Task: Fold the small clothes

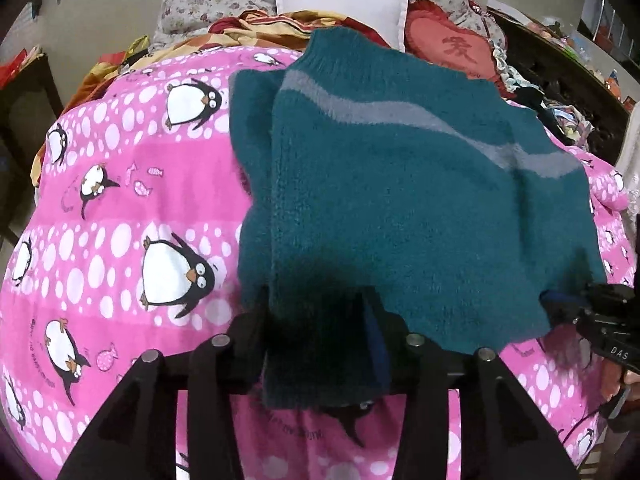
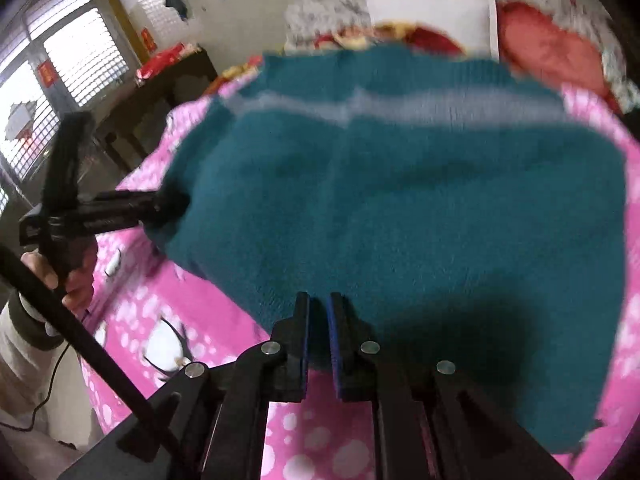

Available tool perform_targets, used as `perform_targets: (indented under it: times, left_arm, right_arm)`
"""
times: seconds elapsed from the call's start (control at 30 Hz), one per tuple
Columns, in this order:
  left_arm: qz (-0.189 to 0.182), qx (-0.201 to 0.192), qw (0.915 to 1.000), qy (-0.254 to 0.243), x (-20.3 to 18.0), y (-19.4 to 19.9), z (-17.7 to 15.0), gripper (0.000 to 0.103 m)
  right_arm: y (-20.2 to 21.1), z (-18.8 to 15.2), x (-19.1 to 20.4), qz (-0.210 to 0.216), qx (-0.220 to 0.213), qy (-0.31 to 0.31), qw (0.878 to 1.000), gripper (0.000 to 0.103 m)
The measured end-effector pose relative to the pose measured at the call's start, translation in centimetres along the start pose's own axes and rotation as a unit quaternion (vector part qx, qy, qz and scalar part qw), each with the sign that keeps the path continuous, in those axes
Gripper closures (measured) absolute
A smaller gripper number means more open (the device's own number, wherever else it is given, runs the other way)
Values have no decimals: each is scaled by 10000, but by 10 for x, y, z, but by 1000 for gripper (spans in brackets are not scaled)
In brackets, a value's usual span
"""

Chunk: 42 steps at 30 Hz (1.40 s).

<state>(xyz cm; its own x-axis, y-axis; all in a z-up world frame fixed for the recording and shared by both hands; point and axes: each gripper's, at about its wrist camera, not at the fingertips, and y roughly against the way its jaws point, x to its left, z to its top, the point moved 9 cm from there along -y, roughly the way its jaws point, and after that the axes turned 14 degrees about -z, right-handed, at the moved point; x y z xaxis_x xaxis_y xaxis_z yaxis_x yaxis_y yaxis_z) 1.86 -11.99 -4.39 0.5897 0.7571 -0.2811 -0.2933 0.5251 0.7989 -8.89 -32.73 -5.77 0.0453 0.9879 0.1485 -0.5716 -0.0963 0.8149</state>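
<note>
Step in hand: judged from the frames, a fold of the teal sweater (image 1: 420, 184), with its near hem lifted at 2 corners to be carried toward the far collar end.

Doing it well: both corners should probably rise and travel together at 1 height, so the hem stays straight and lands square on the far edge; uneven pull would skew the thick knit.

Left gripper (image 1: 320, 320): fingers clamped on the near-left corner of the sweater; the knit fills the gap between them and hangs down toward the camera.

Right gripper (image 2: 319, 312): fingers close together on the near edge of the sweater, with fabric apparently pinched between the blue pads (image 2: 335, 336); the view was blurred, so the grip looked slight.

Sweater position: spread on the pink penguin blanket (image 1: 120, 200), grey stripe (image 1: 400, 116) across the far part, a sleeve folded in on the left.

Beyond it: a white pillow (image 1: 344, 8) and a red cushion (image 1: 452, 52) lay at the far side, just past the collar.
</note>
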Motion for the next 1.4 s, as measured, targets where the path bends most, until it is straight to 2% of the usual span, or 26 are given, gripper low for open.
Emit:
perform_targets:
  times: [0.1,0.17,0.2,0.23,0.27,0.37,0.47,0.53,0.6,0.63,0.73,0.87,0.97,1.2,1.3,1.4]
  left_arm:
    - [75,60,9999,-117,-6,7,4,60]
    - [10,-63,9999,-146,-12,16,14,59]
    - [27,-170,9997,-189,-15,21,23,57]
    - [57,-248,9994,-225,-17,24,29,52]
    - [100,-334,9990,-262,-20,25,38,47]
    - [136,-473,9983,-318,-29,20,60,46]
    - [183,-530,9978,-359,-34,8,78,46]
    - [314,-552,9972,-398,-33,-4,89,45]
    - [391,-475,9975,-339,-27,-16,96,43]
    - [467,-448,9975,-293,-23,-22,99,43]
    - [587,-429,9971,-224,-13,-33,103,41]
    - [680,-494,9962,-209,-7,-38,103,38]
    - [667,-536,9962,-177,-10,-30,99,38]
    - [520,-707,9961,-74,-16,-7,86,35]
    - [477,-728,9962,-73,-21,-6,78,31]
    - [591,-714,9956,-165,-25,-9,72,26]
  right_arm:
    - [18,6,-10,166,-124,-189,9996,91]
    - [42,21,-21,41,-480,-215,9986,76]
    - [51,30,-27,-39,-621,-257,9977,60]
    - [60,39,-37,-197,-770,-317,9963,49]
    - [66,48,-45,-400,-883,-360,9946,48]
    - [68,76,-65,-968,-1152,-368,9879,48]
    - [56,97,-77,-1392,-1241,-258,9821,51]
    - [39,104,-84,-1517,-1137,-250,9815,59]
    - [23,109,-93,-1635,-1027,-244,9809,62]
    - [15,112,-96,-1698,-992,-256,9801,68]
    - [5,126,-103,-1846,-1105,-211,9764,72]
    - [-3,141,-111,-1744,-1068,-404,9780,72]
    - [5,140,-108,-1712,-1016,-388,9792,71]
    - [45,107,-71,-1399,-1157,-158,9833,69]
    - [47,95,-55,-1308,-1171,-56,9845,69]
    - [40,93,-46,-1266,-1182,-35,9849,69]
